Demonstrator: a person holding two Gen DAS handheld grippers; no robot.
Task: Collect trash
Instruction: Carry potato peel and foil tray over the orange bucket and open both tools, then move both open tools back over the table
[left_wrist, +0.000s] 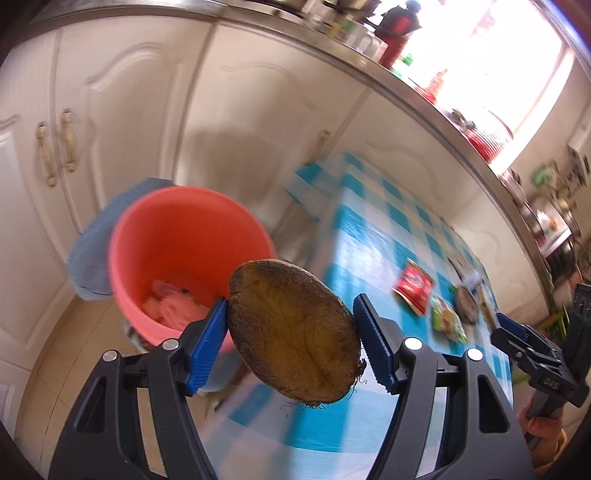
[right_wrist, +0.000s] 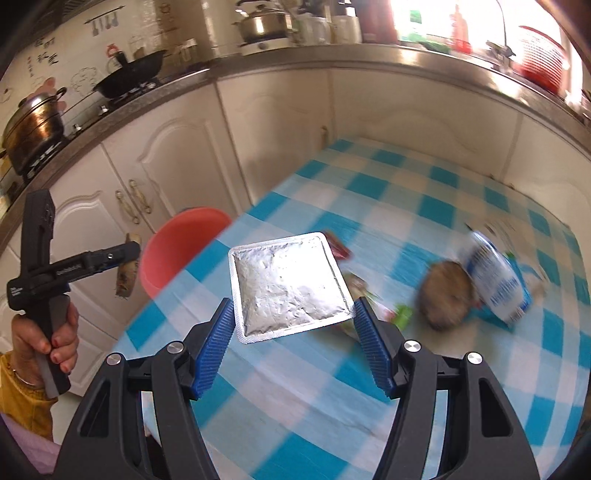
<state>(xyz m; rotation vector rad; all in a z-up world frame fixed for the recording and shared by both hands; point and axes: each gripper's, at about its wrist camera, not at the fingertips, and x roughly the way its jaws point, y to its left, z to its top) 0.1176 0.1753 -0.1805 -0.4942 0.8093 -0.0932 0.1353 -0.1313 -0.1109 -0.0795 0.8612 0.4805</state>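
Observation:
My left gripper (left_wrist: 291, 306) is shut on a brown, rough-skinned oval slice of root vegetable (left_wrist: 295, 332), held just right of a coral-pink bucket (left_wrist: 184, 236) that has pink scraps at its bottom. My right gripper (right_wrist: 293, 306) is shut on a flat silver foil packet (right_wrist: 288, 284) above the blue-and-white checked table (right_wrist: 424, 192). The right wrist view shows the left gripper (right_wrist: 127, 258) side-on beside the bucket (right_wrist: 181, 247), the brown slice (right_wrist: 125, 277) hanging from it. On the cloth lie another brown slice (right_wrist: 448, 295), a blue-white wrapper (right_wrist: 498, 280), a green wrapper (right_wrist: 400, 314) and a red packet (left_wrist: 413, 290).
White cabinet doors (left_wrist: 122, 122) under a steel-edged counter (right_wrist: 369, 55) run behind the bucket and table. A blue cloth (left_wrist: 92, 240) hangs behind the bucket. Pots and a wok (right_wrist: 129, 74) sit on the stove at far left. A hand (right_wrist: 55, 343) grips the left tool's handle.

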